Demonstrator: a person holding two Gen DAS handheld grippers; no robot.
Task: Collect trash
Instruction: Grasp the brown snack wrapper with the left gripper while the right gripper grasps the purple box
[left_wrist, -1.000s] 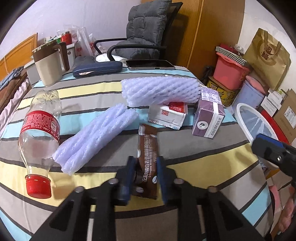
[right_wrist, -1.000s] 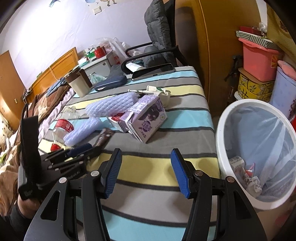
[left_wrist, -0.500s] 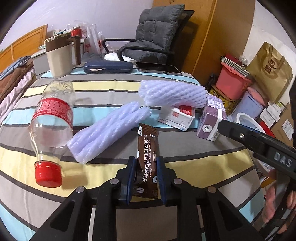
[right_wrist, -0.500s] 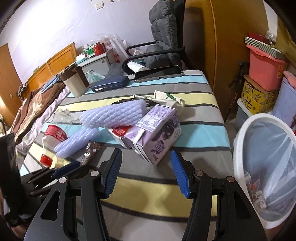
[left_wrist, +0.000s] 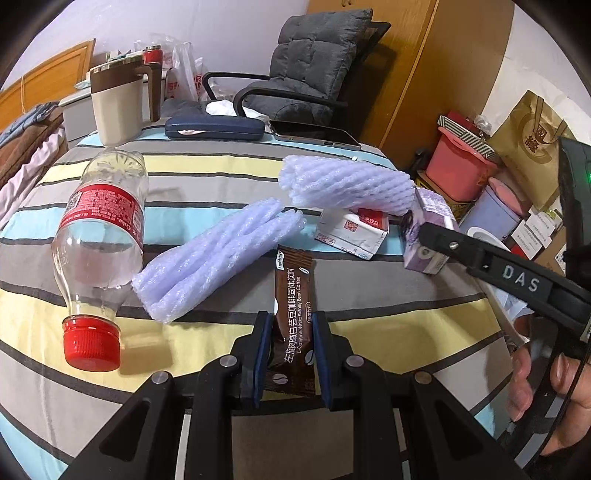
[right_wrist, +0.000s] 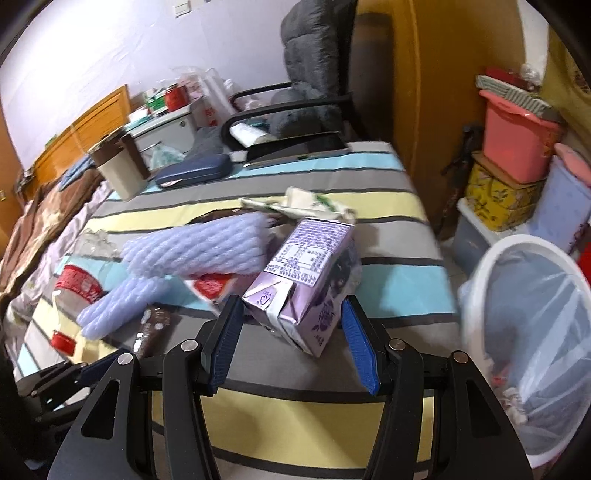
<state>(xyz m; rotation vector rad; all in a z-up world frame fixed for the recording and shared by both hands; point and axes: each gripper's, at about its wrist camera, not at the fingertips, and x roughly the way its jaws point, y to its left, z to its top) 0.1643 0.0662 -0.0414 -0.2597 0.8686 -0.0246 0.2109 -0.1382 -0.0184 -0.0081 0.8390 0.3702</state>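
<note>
Brown sachet: coffee sachet (left_wrist: 293, 314) clamped between the blue fingers (left_wrist: 261, 354) of the left gripper (left_wrist: 291, 360), its far end pointing to 12 o'clock over the striped tabletop (left_wrist: 388, 339)
Purple carton: drink carton (right_wrist: 310, 280) lying tilted on the tabletop, between the fingers (right_wrist: 356, 343) of the right gripper (right_wrist: 291, 341); those fingers stand apart, either side of its near corner, contact not clear
Foam sleeves: one lilac foam net (left_wrist: 218, 258) at 10 o'clock from the sachet, a second foam net (left_wrist: 347, 184) at 1 o'clock, resting across a flattened white carton (left_wrist: 352, 230)
Plastic bottle: empty cola bottle (left_wrist: 98, 236) on its side at 9 o'clock, red cap toward the camera
Bin: white lined bin (right_wrist: 532, 332) off the tabletop edge at 3 o'clock in the right wrist view, some trash at its bottom
Far edge: mug (left_wrist: 120, 99), blue case (left_wrist: 214, 127) and a tablet (left_wrist: 314, 133) at 12 o'clock
Hand: person's hand (left_wrist: 554, 391) at 4 o'clock in the left wrist view, holding the right gripper's handle
</note>
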